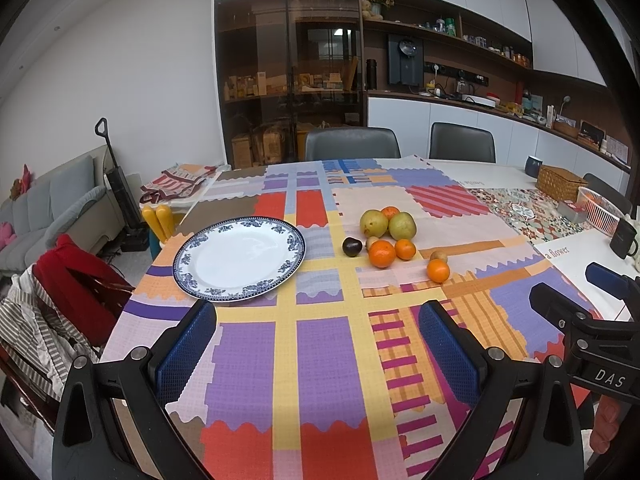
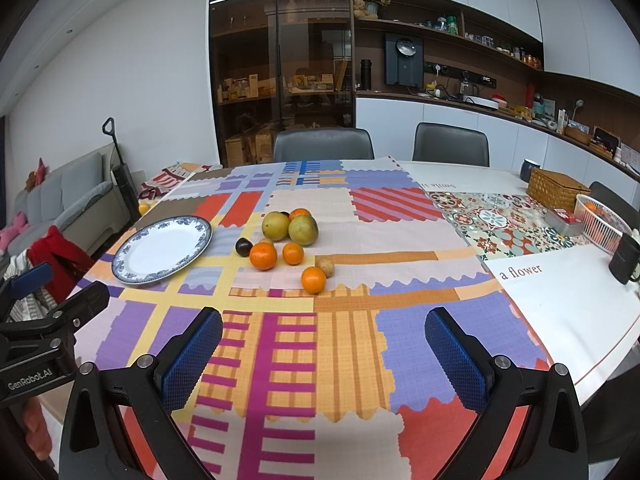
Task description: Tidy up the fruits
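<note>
Fruit sat in a little bunch near the middle of the table, on the bright patchwork cloth (image 2: 344, 344), just to the right of the blue-and-white plate (image 2: 132, 268), and the plate had nothing on it. You held both tools low and near you, well apart from the fruit. Your left gripper (image 1: 316, 356) was spread wide with nothing in it, and your right gripper (image 2: 324, 358) was wide and bare too. The two green pears (image 2: 290, 226) touched each other at the back. They looked heavy and firm, and a bit slippery, so I think you needed to hold one around its fat middle. I could not tell which way their stems pointed. The oranges (image 2: 264, 256) were round, so they had no long side, and you could grab one from any way; they would roll if you bumped them. The nearest orange (image 2: 313, 279) sat just beside a small brown fruit (image 2: 326, 266). That one looked a little longer than wide, lying across from left to right. The dark plum (image 2: 243, 247) sat closest to the plate. It looked soft, so I think a gentle squeeze was best.
</note>
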`<state>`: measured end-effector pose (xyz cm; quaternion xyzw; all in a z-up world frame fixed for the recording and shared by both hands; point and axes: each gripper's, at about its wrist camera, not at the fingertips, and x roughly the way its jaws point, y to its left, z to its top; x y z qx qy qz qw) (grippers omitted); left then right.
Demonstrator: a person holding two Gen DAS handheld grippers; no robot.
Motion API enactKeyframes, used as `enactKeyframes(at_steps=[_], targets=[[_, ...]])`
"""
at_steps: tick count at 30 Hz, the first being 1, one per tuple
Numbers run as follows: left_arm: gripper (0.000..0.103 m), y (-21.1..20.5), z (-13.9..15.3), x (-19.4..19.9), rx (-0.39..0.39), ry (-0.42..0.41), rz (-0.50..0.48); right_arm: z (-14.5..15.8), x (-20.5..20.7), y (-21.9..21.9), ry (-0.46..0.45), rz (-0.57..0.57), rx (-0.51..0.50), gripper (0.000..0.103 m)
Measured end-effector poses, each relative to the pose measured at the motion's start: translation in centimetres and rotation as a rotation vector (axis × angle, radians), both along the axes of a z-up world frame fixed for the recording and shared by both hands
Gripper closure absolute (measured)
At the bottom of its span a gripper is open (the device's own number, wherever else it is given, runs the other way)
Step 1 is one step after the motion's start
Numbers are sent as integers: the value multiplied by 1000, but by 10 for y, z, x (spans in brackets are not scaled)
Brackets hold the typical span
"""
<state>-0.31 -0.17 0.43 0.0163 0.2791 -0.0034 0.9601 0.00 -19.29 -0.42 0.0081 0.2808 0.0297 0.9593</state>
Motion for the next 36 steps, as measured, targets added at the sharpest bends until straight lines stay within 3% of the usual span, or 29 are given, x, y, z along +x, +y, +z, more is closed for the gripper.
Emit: enactKeyframes(at_steps=[14,21,31,36], targets=[[0,5,-17,13,-1,30,-54,-12,10,5,33,10,-8,1],[1,1,-27,31,46,2,-118,-23,23,11,22,9,-63,1],[16,-6,-31,81,57,9,-230,-34,62,13,58,22,-49,1],[24,-11,-37,109,60,30,-276,-41,86,16,82,30,-43,7]])
